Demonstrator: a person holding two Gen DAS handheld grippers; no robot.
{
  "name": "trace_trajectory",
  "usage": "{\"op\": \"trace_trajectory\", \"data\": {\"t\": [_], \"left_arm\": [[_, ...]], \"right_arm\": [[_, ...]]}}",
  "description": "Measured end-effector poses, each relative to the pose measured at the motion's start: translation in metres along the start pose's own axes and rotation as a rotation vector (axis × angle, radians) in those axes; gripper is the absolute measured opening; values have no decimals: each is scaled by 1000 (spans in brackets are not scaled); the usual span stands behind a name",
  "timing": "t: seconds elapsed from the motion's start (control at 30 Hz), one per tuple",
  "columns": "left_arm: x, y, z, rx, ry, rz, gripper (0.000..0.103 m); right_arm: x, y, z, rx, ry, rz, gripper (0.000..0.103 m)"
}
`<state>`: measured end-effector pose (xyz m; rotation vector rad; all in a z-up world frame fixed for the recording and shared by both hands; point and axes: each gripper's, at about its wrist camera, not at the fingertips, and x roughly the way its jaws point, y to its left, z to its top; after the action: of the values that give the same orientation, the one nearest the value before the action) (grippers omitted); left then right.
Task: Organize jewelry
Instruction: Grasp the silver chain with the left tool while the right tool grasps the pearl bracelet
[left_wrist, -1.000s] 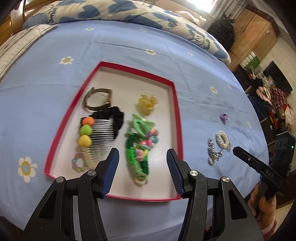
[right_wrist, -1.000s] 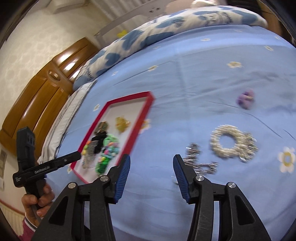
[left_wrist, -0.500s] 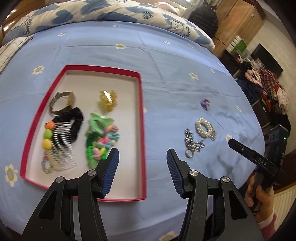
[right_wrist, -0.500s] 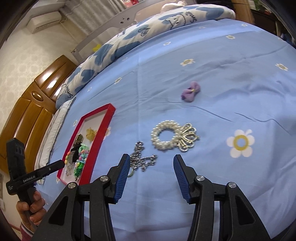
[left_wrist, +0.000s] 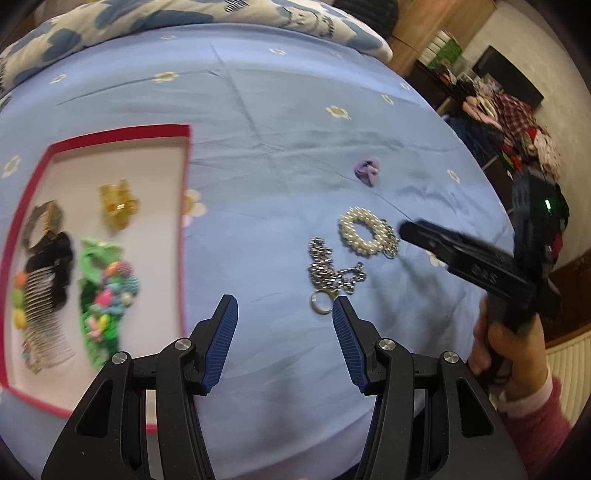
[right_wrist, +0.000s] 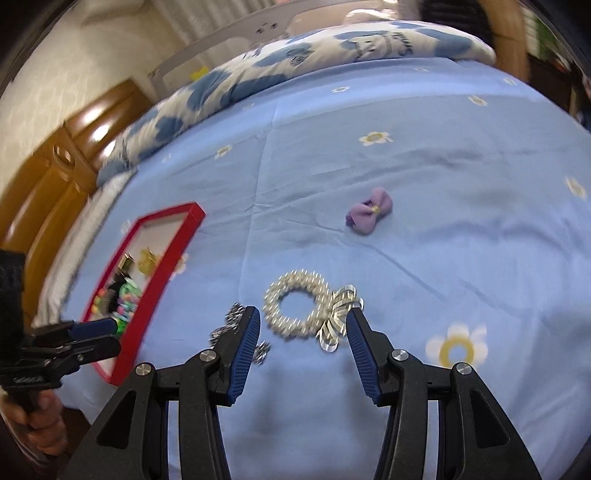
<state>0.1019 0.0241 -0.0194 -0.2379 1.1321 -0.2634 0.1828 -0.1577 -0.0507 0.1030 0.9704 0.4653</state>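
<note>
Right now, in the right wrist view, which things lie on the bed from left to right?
Red tray → silver chain → pearl bracelet → purple bow.

Home bedroom: blue floral bedsheet (right_wrist: 406, 166), patterned duvet (right_wrist: 295, 62), wooden wardrobe (right_wrist: 55, 177).

The light-blue cotton-like bed sheet (right_wrist: 424, 177) looks matt and faintly creased. On it lie a glossy white pearl-bead ring (right_wrist: 297, 309), a shiny silver metal chain (left_wrist: 328, 273) and a soft purple cloth bow (right_wrist: 368, 215). The far-left brown wooden wardrobe (right_wrist: 55, 177) is glossy.
</note>
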Motion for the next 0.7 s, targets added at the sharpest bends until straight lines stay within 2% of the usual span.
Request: {"op": "trace_trajectory", "data": {"t": [0.17,0.3,0.37,0.4,0.43,0.63,0.7], "left_arm": [[24,-8,9,16,49,-23,52],[40,-17,16,44,77,-29,52],[50,-22,21,60,93,-26,52],[54,-23,22,66,101,-25,52],[58,-24,23,71,108,-25,52],[89,-38,27,121,156,-14,50],[92,-43,26,155,145,11,34]], "right_arm": [[31,1,17,-111,75,-9,51],[57,0,18,-170,159,-28,49],[63,-1,15,-199,160,-56,37],[62,-1,14,-210,155,-73,26],[61,-2,15,-204,150,-66,14],[40,-23,11,-78,106,-4,14],[32,-30,9,-36,86,16,11]]}}
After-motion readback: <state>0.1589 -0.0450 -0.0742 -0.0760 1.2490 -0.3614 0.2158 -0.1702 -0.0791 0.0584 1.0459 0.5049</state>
